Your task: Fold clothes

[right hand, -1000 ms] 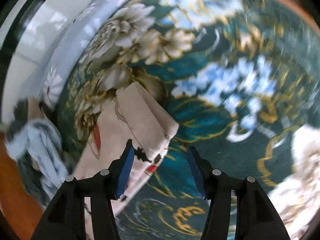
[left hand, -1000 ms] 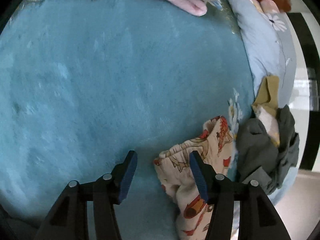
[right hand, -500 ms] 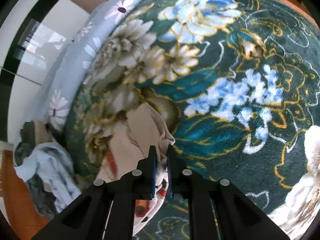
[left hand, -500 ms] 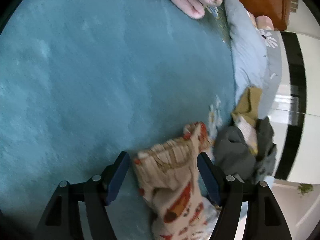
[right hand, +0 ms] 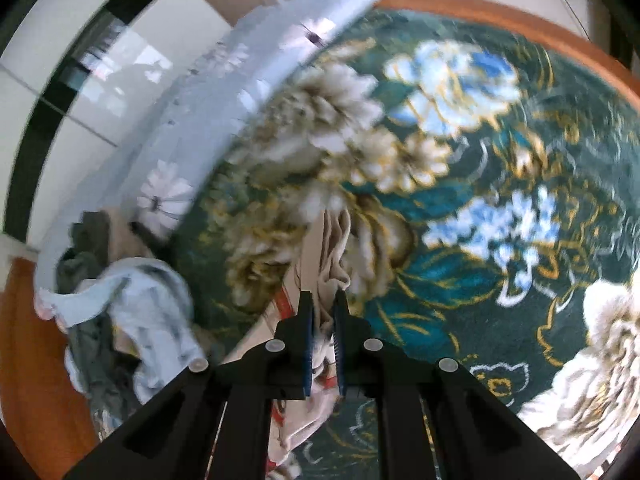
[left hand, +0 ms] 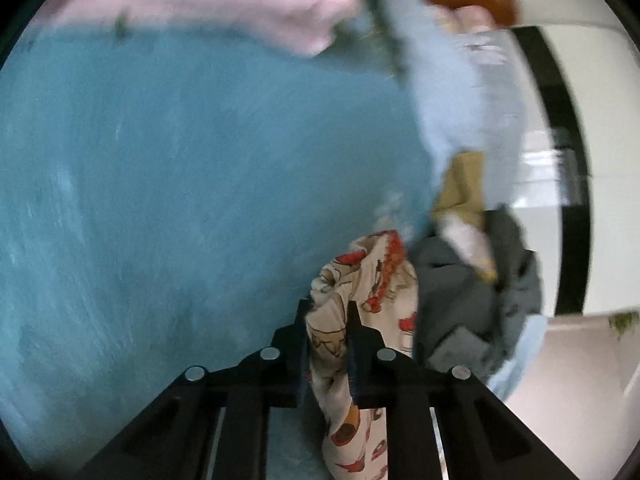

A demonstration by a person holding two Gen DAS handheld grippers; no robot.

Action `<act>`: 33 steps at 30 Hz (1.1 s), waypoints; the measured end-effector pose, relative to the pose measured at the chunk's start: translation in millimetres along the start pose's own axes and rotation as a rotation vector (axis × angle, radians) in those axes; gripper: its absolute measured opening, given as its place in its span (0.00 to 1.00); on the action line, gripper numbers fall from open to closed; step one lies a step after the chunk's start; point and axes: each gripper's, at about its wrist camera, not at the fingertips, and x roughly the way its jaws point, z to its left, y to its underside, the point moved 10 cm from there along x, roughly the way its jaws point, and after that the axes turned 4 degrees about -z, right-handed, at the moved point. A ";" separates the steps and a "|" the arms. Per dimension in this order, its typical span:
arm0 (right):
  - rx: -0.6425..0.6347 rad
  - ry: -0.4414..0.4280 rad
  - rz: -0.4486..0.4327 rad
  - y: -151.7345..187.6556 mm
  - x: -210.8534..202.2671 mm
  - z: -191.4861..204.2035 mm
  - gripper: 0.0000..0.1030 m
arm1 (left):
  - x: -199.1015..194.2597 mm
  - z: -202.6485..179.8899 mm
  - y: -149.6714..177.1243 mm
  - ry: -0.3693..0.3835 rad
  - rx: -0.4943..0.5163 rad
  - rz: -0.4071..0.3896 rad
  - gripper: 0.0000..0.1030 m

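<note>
A cream garment printed with red and orange cartoon figures (left hand: pixel 360 280) hangs over the teal blanket (left hand: pixel 180 200). My left gripper (left hand: pixel 328 320) is closing on it, and its blue pads pinch a bunch of the printed cloth, which droops below the fingers. In the right wrist view the same cream garment (right hand: pixel 334 248) rises in folds from between the pads of my right gripper (right hand: pixel 323 306), which is shut on it above the dark green floral blanket (right hand: pixel 460 208). The rest of the cloth trails down and to the left.
A heap of grey and mustard clothes (left hand: pixel 476 280) lies at the bed's edge beside the printed garment; in the right wrist view that pile of light blue and grey clothes (right hand: pixel 120 312) is at the left. A pink blanket (left hand: pixel 220 0) lies at the far side. A pale blue floral sheet (right hand: pixel 224 92) borders the bed.
Both grippers stood open around the garment a second ago. The right one clamped first, then the left closed on the cloth. Both have since lifted, pulling the garment up off the bed.
</note>
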 end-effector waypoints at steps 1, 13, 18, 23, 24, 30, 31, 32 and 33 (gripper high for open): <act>-0.008 -0.032 -0.010 -2.0 -10.3 6.1 0.08 | -12.6 -9.1 -5.8 0.018 0.040 -0.029 0.15; -0.089 0.061 0.031 48.1 -14.7 -13.5 0.08 | -29.0 27.0 -14.1 -0.129 -0.032 0.030 0.16; -0.498 0.009 -0.037 84.4 -52.1 86.3 0.08 | -39.5 24.8 -9.0 -0.114 0.005 0.011 0.16; -0.898 -0.088 -0.066 193.5 -51.4 183.3 0.09 | -45.8 25.7 -7.7 -0.118 0.006 -0.006 0.17; -0.922 -0.103 -0.029 218.3 -40.3 191.7 0.09 | -45.9 25.6 -7.8 -0.131 0.017 -0.008 0.17; -1.029 -0.168 0.161 346.3 10.0 227.3 0.09 | -49.9 26.4 -6.0 -0.158 0.061 -0.016 0.17; -1.040 -0.167 0.176 358.8 14.6 229.5 0.09 | -50.0 27.0 -5.8 -0.157 0.061 -0.017 0.17; -1.047 -0.159 0.185 369.6 19.5 231.4 0.09 | -50.4 28.0 -5.8 -0.158 0.060 -0.018 0.18; -1.054 -0.161 0.185 374.7 20.3 233.8 0.09 | -50.7 29.0 -5.7 -0.160 0.058 -0.019 0.18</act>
